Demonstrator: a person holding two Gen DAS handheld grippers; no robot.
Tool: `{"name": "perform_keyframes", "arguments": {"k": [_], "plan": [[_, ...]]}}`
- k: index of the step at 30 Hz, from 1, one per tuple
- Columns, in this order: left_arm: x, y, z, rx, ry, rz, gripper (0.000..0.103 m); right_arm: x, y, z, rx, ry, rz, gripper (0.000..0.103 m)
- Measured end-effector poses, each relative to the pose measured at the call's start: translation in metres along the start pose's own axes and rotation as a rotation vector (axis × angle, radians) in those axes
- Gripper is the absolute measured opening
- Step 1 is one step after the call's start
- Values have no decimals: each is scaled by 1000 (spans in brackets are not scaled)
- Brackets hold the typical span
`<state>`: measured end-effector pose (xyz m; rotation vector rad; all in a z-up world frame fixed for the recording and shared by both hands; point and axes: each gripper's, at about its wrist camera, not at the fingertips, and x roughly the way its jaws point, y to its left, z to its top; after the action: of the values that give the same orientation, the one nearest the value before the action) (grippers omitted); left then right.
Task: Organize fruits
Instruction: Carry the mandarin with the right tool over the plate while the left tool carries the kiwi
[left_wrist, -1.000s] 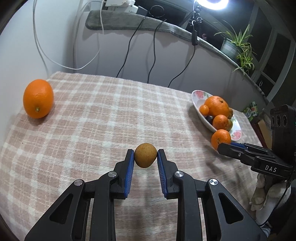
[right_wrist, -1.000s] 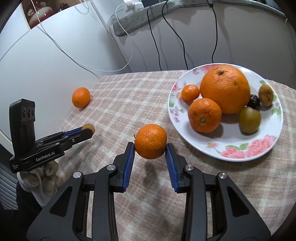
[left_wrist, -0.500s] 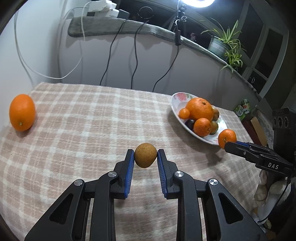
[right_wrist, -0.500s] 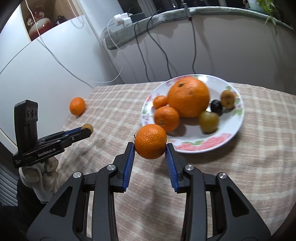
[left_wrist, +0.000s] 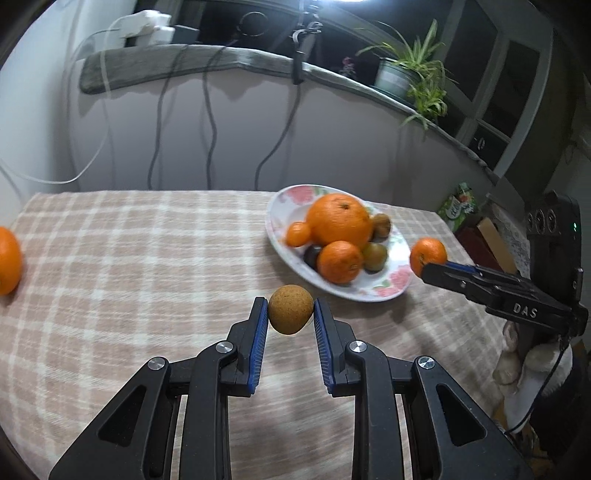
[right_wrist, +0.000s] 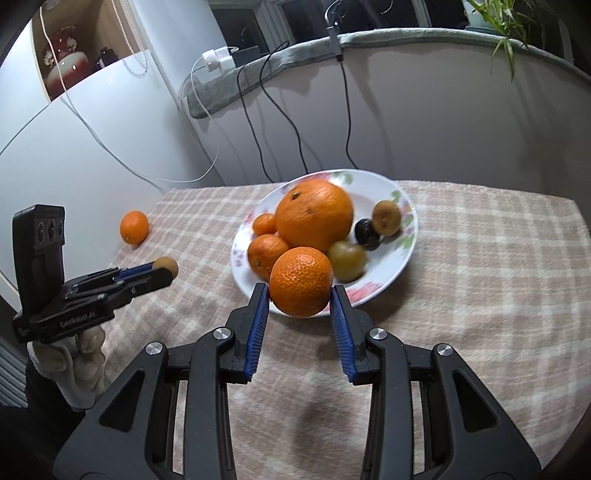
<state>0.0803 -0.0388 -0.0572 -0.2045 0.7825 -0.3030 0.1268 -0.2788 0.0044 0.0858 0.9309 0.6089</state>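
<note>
Fruit is what we are sorting, and both grippers carry a piece. Our left gripper is clamped on a small brown fruit, held above the checked cloth just short of the plate. Our right gripper pinches a tangerine between its blue pads, hovering at the plate's near rim. One lone orange sits well apart on the cloth, near the far left edge.

We judge the step in hand to be setting these two pieces down on the plate. It is crowded — a big orange, two smaller ones, a green fruit, a dark one and a brown one — so we should aim for bare porcelain. The right-hand part of the plate looks freest to us. Let us lower each piece until it rests before we spread the fingers, since round fruit dropped from above may roll off the shallow rim or knock its neighbours. One gripper at a time would keep the two from colliding over the plate.

As for writing — "DAS" shows on the right gripper's side in the left view, and "GenRobot.AI", partly blurred, on the left gripper's side in the right view. A green carton beyond the table bears print we cannot read.
</note>
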Motion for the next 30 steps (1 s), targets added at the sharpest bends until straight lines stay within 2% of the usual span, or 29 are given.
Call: {"name": "perform_keyframes", "arguments": {"k": [15, 30], "plan": [[34, -59, 10, 103, 44, -65, 24, 0, -32, 25, -4, -27, -20, 36], [58, -86, 17, 159, 70, -50, 24, 19, -54, 51, -31, -25, -17, 36]]}}
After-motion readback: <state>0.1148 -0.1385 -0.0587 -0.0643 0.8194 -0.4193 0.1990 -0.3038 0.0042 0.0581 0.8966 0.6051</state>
